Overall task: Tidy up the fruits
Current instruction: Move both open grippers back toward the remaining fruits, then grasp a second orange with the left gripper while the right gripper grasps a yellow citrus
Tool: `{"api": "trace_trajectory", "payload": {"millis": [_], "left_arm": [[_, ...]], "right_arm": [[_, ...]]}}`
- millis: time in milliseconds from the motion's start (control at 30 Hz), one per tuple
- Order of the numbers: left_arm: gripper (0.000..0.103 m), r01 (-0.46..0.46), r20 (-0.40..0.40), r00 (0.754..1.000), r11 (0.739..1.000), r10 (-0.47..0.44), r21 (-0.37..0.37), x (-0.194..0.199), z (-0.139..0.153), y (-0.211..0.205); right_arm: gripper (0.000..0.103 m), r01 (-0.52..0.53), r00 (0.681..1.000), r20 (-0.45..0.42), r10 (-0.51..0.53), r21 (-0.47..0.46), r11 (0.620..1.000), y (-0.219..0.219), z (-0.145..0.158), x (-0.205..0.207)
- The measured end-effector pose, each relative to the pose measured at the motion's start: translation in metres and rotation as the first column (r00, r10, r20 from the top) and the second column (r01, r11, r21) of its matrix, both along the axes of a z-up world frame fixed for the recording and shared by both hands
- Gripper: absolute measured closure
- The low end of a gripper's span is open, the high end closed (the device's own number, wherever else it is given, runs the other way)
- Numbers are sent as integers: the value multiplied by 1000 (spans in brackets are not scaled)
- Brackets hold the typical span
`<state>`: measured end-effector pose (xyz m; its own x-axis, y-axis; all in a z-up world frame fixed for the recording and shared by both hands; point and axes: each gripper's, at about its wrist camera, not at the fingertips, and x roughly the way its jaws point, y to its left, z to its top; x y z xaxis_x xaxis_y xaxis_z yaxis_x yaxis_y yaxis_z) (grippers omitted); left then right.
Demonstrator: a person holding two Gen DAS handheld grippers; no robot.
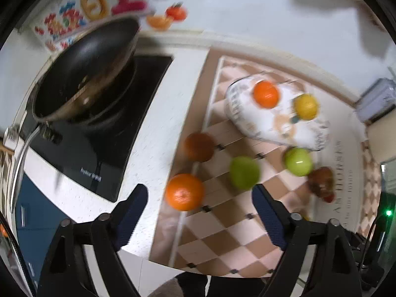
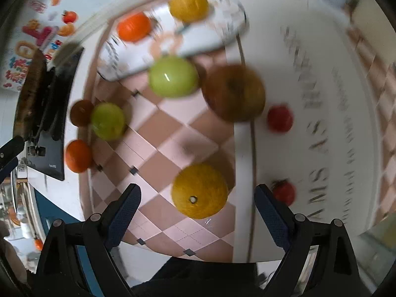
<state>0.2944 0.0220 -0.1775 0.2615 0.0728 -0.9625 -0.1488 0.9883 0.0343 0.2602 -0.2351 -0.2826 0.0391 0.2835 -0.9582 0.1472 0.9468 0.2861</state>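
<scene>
Both dark-padded jaws of the right gripper [image 2: 198, 198] stand spread around the round yellow citrus fruit [image 2: 200, 191] low in frame, untouched—centre it, then squeeze gently.

Black frying pan [image 1: 84, 74] with metal handle, tilted on a black induction hob [image 1: 104, 148] set in a white counter [image 1: 158, 133]. Checkered pink-and-brown mat [image 1: 222, 232] with lettered border beside the hob. Colourful fruit-and-letter stickers [image 1: 99, 7] on the white wall behind.
</scene>
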Motion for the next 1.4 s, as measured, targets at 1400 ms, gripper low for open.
{"api": "trace_trajectory", "payload": {"millis": [1400], "left_arm": [[42, 103, -306, 945, 993, -114, -51, -34, -131, -51]], "right_arm": [[40, -71, 996, -49, 69, -27, 997, 22, -40, -1]]}}
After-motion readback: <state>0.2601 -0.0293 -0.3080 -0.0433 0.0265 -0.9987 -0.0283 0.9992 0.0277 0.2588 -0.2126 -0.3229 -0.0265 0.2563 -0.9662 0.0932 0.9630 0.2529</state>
